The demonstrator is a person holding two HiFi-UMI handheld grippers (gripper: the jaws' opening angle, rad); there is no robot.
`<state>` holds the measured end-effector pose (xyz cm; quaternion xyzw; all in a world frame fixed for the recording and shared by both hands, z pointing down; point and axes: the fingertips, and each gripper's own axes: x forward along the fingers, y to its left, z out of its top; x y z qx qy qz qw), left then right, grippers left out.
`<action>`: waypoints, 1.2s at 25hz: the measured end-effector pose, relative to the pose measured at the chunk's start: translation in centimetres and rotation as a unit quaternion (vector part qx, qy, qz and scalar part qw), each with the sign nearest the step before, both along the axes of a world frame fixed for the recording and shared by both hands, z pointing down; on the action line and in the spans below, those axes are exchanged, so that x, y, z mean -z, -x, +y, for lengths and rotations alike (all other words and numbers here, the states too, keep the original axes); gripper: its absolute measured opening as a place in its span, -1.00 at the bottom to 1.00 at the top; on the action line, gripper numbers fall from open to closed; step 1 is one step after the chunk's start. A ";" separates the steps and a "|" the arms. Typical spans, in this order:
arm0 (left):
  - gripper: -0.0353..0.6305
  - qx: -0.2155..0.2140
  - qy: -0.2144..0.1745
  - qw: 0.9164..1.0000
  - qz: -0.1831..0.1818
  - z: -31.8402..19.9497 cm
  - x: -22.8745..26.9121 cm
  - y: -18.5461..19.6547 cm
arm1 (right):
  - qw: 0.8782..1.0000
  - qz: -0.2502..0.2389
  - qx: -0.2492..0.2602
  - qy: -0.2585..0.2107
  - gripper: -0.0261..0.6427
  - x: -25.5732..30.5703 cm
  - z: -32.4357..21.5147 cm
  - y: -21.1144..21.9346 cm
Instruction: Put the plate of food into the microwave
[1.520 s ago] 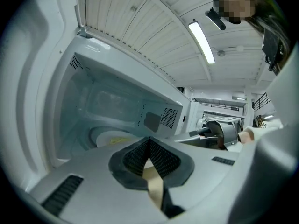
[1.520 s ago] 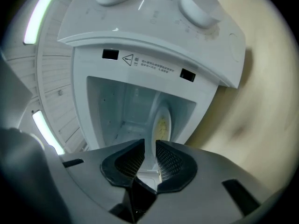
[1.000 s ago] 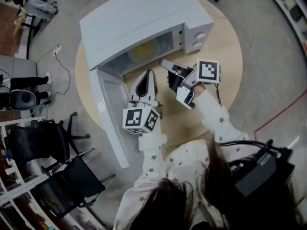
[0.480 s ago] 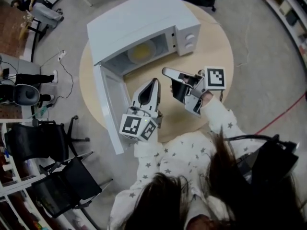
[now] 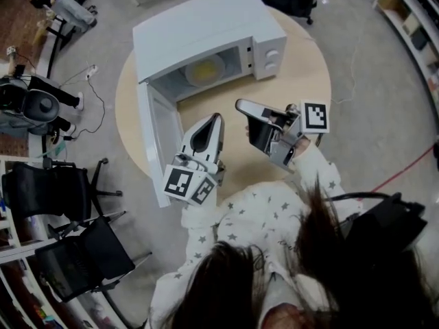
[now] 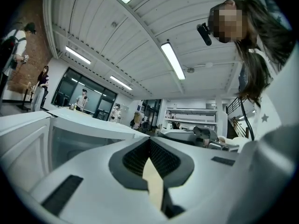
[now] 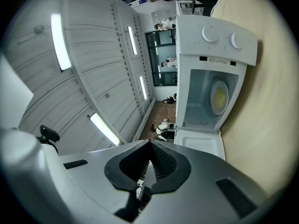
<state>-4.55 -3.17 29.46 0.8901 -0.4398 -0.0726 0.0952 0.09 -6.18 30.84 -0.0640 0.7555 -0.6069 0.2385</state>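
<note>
Both arms are bent and held in front of the body, over the near part of the round bench point(image 5: 305, 74). The left hand-held gripper point(image 5: 217, 117) points to the far side, toward the open microwave point(image 5: 199, 26), with its marker cube at the near end. Its two jaws are pressed together at the tips and there is nothing between them.

The right hand-held gripper point(image 5: 240, 103) is just to the right of it and is turned so that it points to the left and a little far. Its jaws are also closed together, and they hold nothing.

The plate of food point(image 5: 204, 70) lies inside the microwave, on its floor, well apart from both hand-held grippers and farther than them. The microwave door point(image 5: 159, 139) stands wide open on the left side, just left of the left hand-held gripper. In the right gripper view the plate point(image 7: 218, 97) shows through the open front.
</note>
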 end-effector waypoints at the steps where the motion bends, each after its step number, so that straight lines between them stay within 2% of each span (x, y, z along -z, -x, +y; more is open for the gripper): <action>1: -0.91 -0.001 0.001 1.000 0.000 0.2 0.0 0.0 | 1.000 -0.004 0.003 -0.002 -0.90 0.1 0.1 0.1; 16: -0.91 0.000 0.011 1.000 -0.021 0.3 -0.6 -0.7 | 0.999 -0.030 0.005 0.015 -0.91 -0.3 -0.1 0.1; 30: -0.91 0.003 0.016 1.000 -0.018 0.1 -0.8 -0.9 | 0.999 -0.040 0.016 0.028 -0.90 -0.6 0.2 0.3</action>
